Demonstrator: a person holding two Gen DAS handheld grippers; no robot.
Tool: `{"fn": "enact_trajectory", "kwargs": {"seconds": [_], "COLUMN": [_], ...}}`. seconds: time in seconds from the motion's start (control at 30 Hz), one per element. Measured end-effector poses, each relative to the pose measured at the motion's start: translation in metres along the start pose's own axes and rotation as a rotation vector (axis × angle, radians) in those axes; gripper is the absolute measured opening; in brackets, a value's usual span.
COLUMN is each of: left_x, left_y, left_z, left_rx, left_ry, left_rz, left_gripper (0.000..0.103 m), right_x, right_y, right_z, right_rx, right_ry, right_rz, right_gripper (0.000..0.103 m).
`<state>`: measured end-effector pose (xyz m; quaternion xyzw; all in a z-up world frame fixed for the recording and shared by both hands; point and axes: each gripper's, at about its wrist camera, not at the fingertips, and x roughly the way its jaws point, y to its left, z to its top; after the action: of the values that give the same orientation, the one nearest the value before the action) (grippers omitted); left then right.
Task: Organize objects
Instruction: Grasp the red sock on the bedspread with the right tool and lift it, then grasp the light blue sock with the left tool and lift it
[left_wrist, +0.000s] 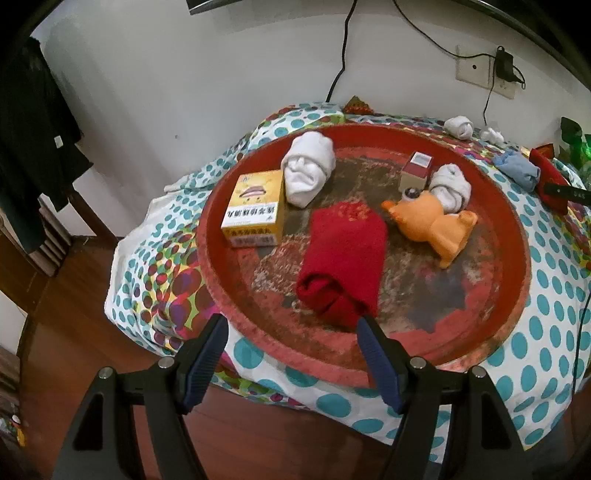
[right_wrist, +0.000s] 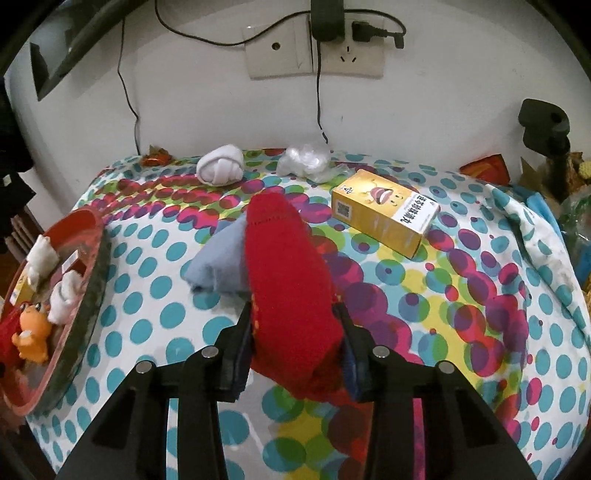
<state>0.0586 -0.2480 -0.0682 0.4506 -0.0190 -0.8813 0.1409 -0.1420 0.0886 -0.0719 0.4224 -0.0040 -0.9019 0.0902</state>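
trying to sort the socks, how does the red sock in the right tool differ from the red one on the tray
The held red sock is clamped between the right tool fingers, lifted over the dotted cloth; the tray red sock lies free on the round red tray, in front of the open left tool. The held one looks elongated, the tray one folded flat. Both are the same red knit.

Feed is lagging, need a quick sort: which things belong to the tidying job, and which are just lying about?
Job:
red tray
red sock in right claw
blue cloth
white sock ball
yellow box

Lying about:
wall socket
charger
crumpled plastic
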Motion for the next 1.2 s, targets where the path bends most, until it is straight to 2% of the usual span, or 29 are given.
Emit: {"fn": "enact_trajectory", "kwargs": {"seconds": [0.1,0.17,0.3,0.47,0.63,0.83,1.03,1.2], "left_x": [-0.007,-0.009,-0.013,-0.022,-0.025,-0.022,0.007,0.033], "left_y": [-0.007,-0.014,-0.036,-0.069,-0.110,-0.161,-0.225,-0.271], "left_z": [0.004,0.007,0.016,0.029,0.048,0.080,0.108,0.124], "left_rx": [0.004,0.019,0.063,0.121,0.169,0.178,0.193,0.211], "left_ry": [-0.013,-0.010,-0.007,-0.022,-0.023,-0.030,-0.014,0.000], "left_rz": [-0.015,-0.026,-0.037,-0.067,-0.131,-0.219,-0.329,-0.367], "left_gripper": [0.074,0.074,0.074,0.074,0.074,0.074,0.074,0.074], "right_x": [-0.009,-0.013,-0.012,-0.008,-0.006,-0.006,-0.004,-0.005], "right_y": [-0.008,-0.013,-0.023,-0.031,-0.034,-0.040,-0.043,-0.044], "right_z": [-0.001,-0.002,-0.005,-0.013,-0.017,-0.018,-0.019,-0.019], "right_rx": [0.009,-0.003,-0.031,-0.058,-0.072,-0.045,-0.023,-0.026], "right_ry": [-0.021,-0.032,-0.026,-0.019,-0.026,-0.030,-0.014,-0.015], "right_rz": [-0.011,-0.055,-0.109,-0.132,-0.127,-0.086,-0.055,-0.054], "right_gripper": [0.038,0.038,0.038,0.038,0.038,0.038,0.038,0.039]}}
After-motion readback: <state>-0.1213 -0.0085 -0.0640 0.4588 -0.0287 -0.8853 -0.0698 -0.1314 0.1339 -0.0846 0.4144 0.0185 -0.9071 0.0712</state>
